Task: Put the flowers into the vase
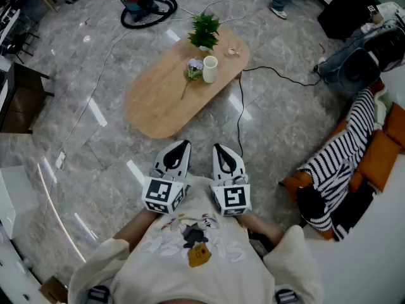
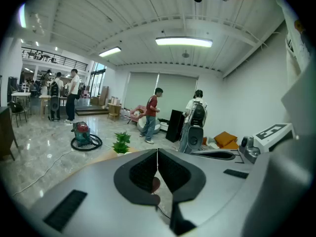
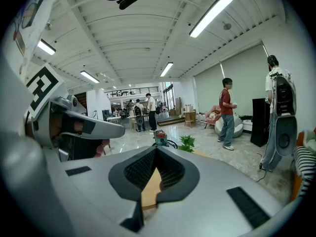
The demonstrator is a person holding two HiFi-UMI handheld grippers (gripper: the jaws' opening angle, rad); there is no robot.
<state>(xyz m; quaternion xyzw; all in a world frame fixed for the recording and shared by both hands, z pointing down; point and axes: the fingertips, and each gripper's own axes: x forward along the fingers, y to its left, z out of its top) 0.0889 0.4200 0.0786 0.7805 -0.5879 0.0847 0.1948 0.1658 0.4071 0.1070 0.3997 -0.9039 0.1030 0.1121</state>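
Head view: oval wooden table [image 1: 158, 106] ahead of me, task untouched.
I hold the left gripper [image 1: 184, 145] and right gripper [image 1: 218, 148] side by side, short of the table's near end, both clenched on nothing. A potted plant [image 1: 204, 30] stands at the far end. The white vase [image 1: 210, 69] is upright by the right edge, and the flowers [image 1: 193, 70] lie flat on the surface just beside its left, stem trailing toward the centre.
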